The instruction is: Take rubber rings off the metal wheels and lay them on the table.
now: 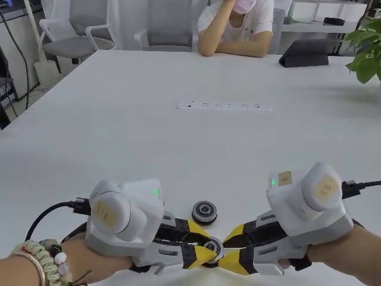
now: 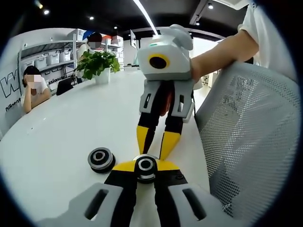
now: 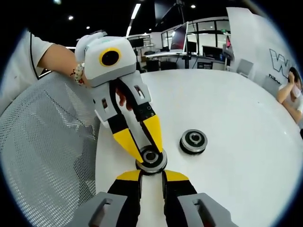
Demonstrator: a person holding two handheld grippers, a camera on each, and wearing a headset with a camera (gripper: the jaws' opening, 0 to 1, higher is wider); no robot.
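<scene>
At the near edge of the worktop (image 1: 178, 143) the left claw (image 2: 144, 165) clamps a metal wheel (image 3: 151, 160), the right claw (image 3: 151, 176) meets it tip to tip, seemingly at its rim, grip impossible to tell, and a second wheel (image 3: 193, 141) lies just beside.

White shells on the left gripper (image 1: 205, 244) and the right gripper (image 1: 227, 249), black jaws, bright yellow tips, and a small green light glowing on each shell. Between the tips, the wheel (image 1: 212, 246): silver metal, black rim. Just beyond them, the second wheel (image 1: 204, 211), same black and silver rings. Plain white table (image 1: 178, 149) underneath. Behind the grippers, a pale grey mesh chair (image 2: 251, 142).
</scene>
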